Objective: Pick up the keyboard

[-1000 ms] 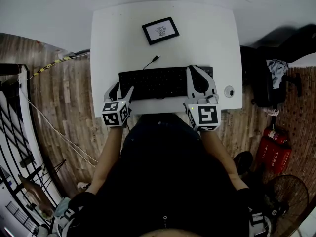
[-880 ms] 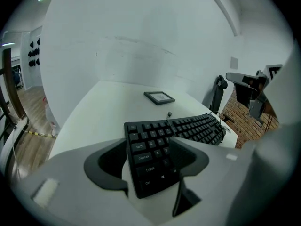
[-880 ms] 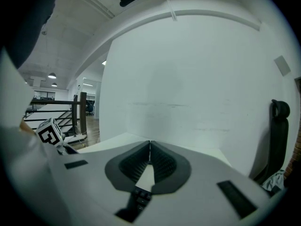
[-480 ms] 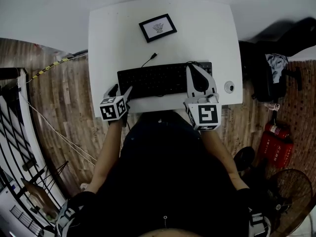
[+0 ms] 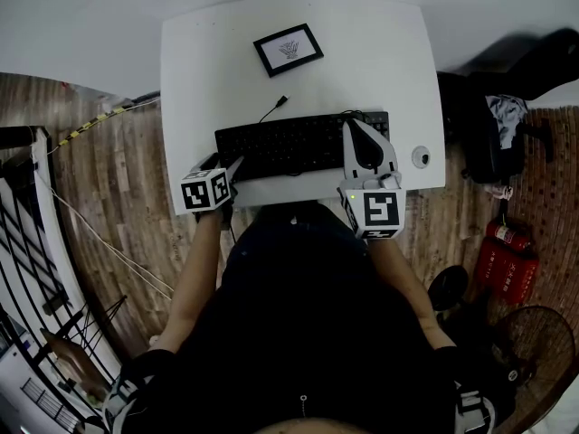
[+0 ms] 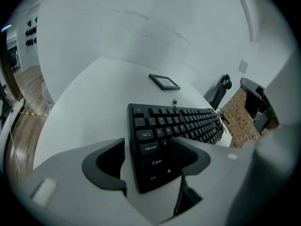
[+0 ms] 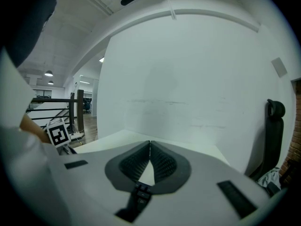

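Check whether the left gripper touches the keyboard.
Cannot tell. Left gripper view: the left gripper, jaws just opened wider, straddles the keyboard; one pad shows a gap, the other overlaps keys.

The person wears a black top (image 5: 298,333) whose short sleeves leave the forearms bare. The left gripper (image 5: 223,163) and right gripper (image 5: 351,125) have light-grey bodies. The left's pads (image 6: 106,165) are dark and smoothly scooped, the right's dark and ribbed. Each carries a white marker cube (image 5: 204,191) printed with black squares.
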`<state>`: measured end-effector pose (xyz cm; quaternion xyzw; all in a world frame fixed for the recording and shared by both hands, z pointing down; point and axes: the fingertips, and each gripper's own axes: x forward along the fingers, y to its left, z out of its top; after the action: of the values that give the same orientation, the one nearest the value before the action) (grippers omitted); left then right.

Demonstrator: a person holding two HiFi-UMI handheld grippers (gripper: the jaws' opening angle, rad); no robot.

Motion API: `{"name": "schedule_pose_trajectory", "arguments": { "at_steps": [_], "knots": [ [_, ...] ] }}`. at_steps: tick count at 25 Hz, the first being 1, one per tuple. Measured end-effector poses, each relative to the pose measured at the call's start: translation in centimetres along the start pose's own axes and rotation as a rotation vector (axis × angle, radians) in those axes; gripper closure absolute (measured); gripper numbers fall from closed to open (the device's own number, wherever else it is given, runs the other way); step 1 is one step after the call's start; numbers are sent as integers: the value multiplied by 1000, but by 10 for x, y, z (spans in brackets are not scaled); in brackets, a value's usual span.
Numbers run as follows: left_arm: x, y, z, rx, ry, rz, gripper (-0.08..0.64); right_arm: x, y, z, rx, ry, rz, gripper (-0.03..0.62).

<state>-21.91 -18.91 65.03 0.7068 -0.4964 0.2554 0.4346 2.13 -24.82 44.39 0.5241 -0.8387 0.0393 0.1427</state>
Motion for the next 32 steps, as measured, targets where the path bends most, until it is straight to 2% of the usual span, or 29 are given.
{"name": "schedule_pose_trajectory", "arguments": {
  "at_steps": [2, 11, 13, 16, 22, 32],
  "knots": [
    [1, -1, 1, -27, 10, -21, 247, -1, 0, -2, -5, -3, 1, 580],
    [4, -2, 0, -42, 55, -25, 249, 2, 1, -8, -5, 6, 9, 580],
    [4, -3, 0, -57, 58, -36, 281, 3, 1, -8, -7, 8, 13, 580],
    [5, -3, 0, -74, 54, -45, 289, 4, 1, -9, -9, 7, 16, 580],
    [2, -1, 0, -64, 67, -19, 298, 4, -1, -17, -10, 20, 15, 580],
    [-20, -10, 10, -17, 17, 45, 299, 0, -15, -38, -4, 72, 20, 580]
  ]
}}
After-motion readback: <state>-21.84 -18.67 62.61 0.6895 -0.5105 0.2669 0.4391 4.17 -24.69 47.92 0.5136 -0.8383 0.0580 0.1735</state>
